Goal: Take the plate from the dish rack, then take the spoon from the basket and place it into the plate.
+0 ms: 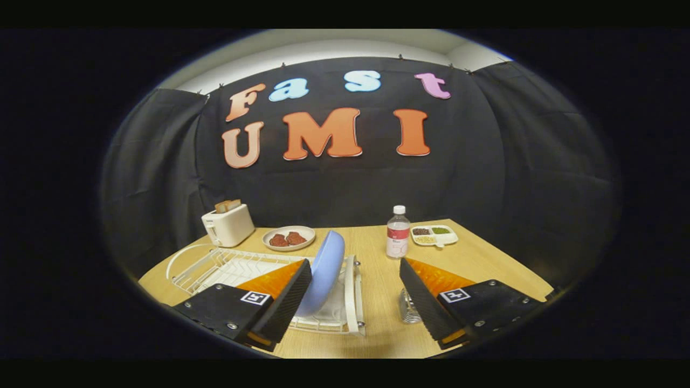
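A light blue plate (326, 267) stands on edge in the white wire dish rack (215, 269), at the rack's right end. My gripper (356, 264) is open, with nothing between its fingers. The left finger (280, 302) sits just in front of the plate's left side and hides its lower part. The plate's right rim lies inside the gap between the fingers. Behind the right finger (431, 302), a small metal mesh basket (408, 310) peeks out on the table; most of it and its contents are hidden.
Beyond the rack on the wooden table (377, 334) stand a white toaster (227, 225) with bread, a plate of brown food (289, 237), a water bottle (398, 233) and a white divided tray (434, 235). Black cloth walls close the booth behind.
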Tool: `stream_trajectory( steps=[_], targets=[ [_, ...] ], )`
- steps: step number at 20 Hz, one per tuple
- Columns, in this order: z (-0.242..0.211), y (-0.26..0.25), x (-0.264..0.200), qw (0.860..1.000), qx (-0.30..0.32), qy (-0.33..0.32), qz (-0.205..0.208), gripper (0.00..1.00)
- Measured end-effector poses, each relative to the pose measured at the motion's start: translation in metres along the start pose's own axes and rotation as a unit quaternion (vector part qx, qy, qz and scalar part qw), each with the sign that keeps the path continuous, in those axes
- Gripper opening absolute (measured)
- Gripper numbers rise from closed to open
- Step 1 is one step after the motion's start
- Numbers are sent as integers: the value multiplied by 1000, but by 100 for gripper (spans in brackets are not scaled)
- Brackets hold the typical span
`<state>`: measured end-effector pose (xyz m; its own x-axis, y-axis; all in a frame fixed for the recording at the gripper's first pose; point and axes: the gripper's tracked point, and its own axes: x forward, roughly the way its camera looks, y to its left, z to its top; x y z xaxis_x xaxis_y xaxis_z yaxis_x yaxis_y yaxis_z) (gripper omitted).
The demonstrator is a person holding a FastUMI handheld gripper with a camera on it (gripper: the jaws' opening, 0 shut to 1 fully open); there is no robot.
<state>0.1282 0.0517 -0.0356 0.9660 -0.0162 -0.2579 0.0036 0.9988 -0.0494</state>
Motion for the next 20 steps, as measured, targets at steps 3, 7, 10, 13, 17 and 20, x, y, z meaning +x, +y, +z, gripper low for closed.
stream_trajectory(
  steps=[3, 7, 10, 13, 17, 20],
  targets=[
    [-9, 12, 31, 999, 1, 41, -9, 97],
    [-32, 26, 53, 994, 24, 104, -12, 76],
    [-43, 23, 58, 990, 30, 133, -34, 48],
    [-41, 15, 57, 988, 32, 136, -71, 34],
    [-30, 15, 56, 988, 13, 122, -98, 26],
    [-21, 16, 55, 988, -2, 114, -106, 25]
  ],
)
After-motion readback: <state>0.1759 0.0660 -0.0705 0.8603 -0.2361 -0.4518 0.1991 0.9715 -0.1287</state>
